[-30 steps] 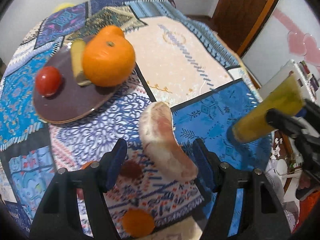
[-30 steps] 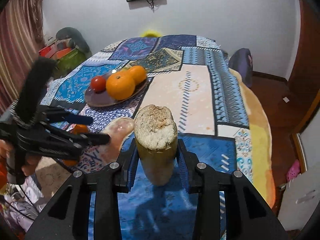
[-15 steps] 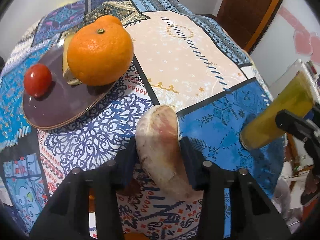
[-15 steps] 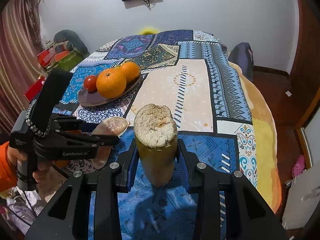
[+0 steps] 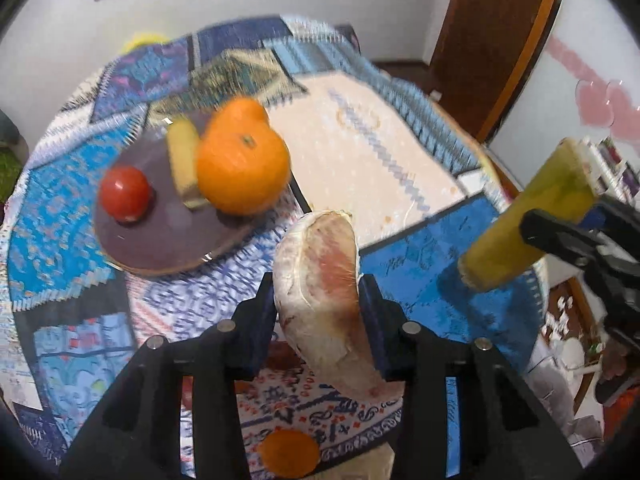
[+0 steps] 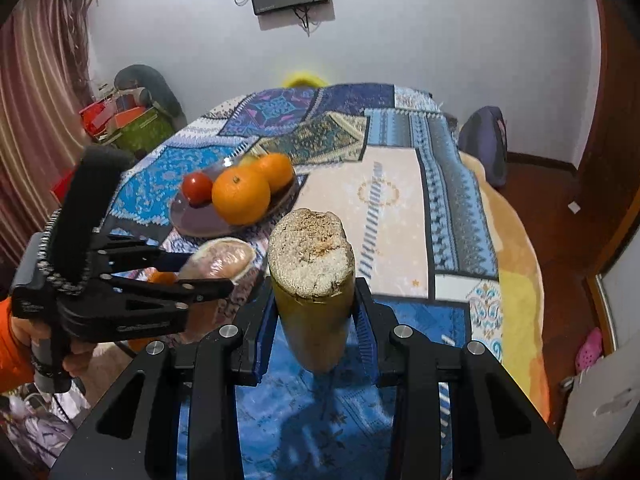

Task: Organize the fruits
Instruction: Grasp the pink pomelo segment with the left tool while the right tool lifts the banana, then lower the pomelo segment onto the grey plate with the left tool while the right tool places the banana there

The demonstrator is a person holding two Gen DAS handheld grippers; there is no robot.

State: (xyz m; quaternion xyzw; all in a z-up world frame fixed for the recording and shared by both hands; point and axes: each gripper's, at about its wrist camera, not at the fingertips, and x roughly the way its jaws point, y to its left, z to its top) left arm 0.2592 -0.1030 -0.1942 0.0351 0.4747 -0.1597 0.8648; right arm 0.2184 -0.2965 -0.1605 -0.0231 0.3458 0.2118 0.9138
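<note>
My left gripper (image 5: 318,292) is shut on a pale pink pomelo wedge (image 5: 320,280) and holds it above the patchwork cloth; it also shows in the right wrist view (image 6: 218,258). My right gripper (image 6: 314,308) is shut on a yellow-green sugarcane piece (image 6: 312,280), held upright over the blue patch; it shows at the right of the left wrist view (image 5: 528,216). A dark plate (image 5: 160,240) ahead holds a tomato (image 5: 125,194), a large orange (image 5: 242,168), a second orange behind it (image 6: 276,172) and a short sugarcane piece (image 5: 184,162).
A small orange (image 5: 288,454) lies on the cloth below the left gripper near the table's front edge. The patchwork table (image 6: 384,200) stretches ahead. A wooden door (image 5: 492,40) is to the right, bags and boxes (image 6: 128,120) at the far left.
My left gripper closed on the pomelo wedge and lifted it off the cloth. The right gripper stayed shut on the sugarcane and shifted slightly forward.
</note>
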